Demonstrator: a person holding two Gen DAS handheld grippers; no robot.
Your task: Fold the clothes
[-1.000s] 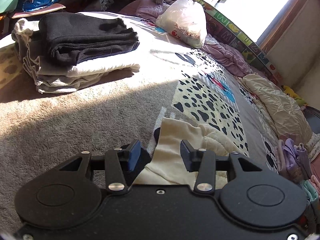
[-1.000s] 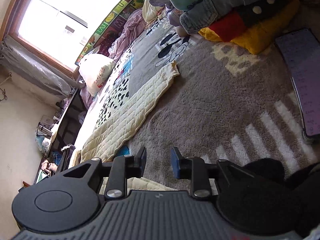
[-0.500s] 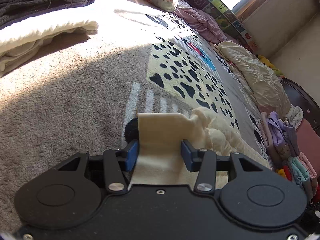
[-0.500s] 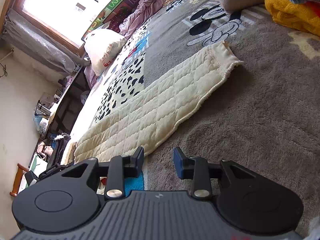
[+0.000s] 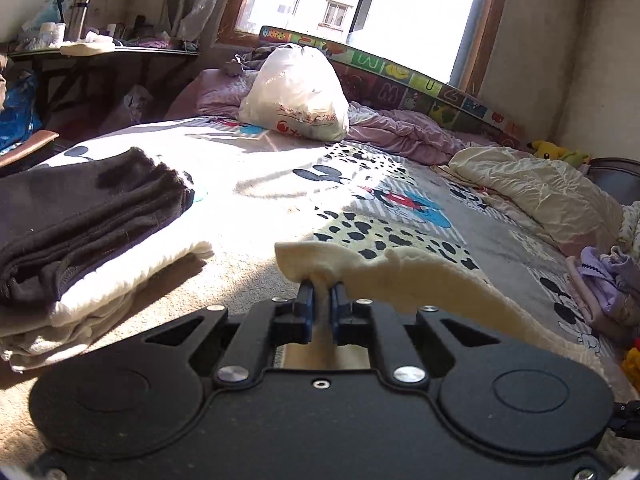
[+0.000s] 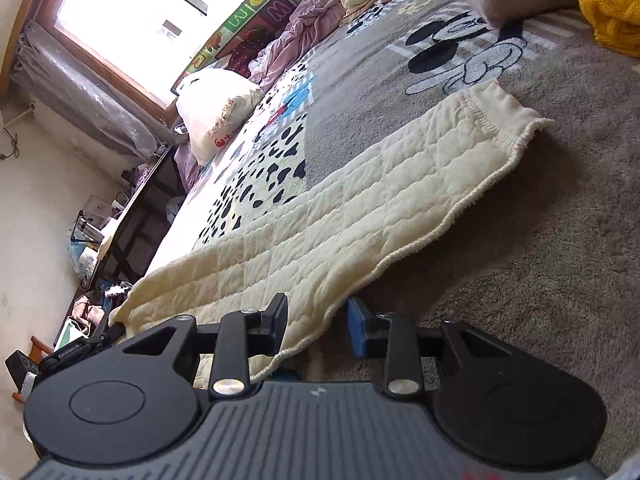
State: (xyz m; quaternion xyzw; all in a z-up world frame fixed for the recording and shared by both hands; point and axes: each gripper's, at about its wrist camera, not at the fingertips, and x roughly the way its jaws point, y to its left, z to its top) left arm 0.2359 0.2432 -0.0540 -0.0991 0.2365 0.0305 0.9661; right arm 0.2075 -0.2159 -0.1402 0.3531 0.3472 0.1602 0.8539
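A cream quilted garment point(image 6: 360, 208) lies stretched across the grey cartoon-print blanket point(image 6: 560, 240). My left gripper point(image 5: 321, 300) is shut on one end of it. That end point(image 5: 420, 276) is pinched between the blue pads and lifted a little off the blanket, draping away to the right. My right gripper point(image 6: 318, 314) stands open at the garment's near hem. The hem's edge lies between the fingers, and the pads do not press on it. The garment's far cuff point(image 6: 500, 116) rests flat.
A stack of folded clothes point(image 5: 80, 232), black on white, sits to the left. A white plastic bag point(image 5: 296, 96) and pink bedding lie near the window. A cream duvet point(image 5: 540, 188), purple clothes point(image 5: 608, 280) and a yellow knit point(image 6: 612, 20) line the right side.
My left gripper went from open around the cream garment's end to shut on it, then lifted and rolled. The right gripper slid along the blanket up to the garment's hem.
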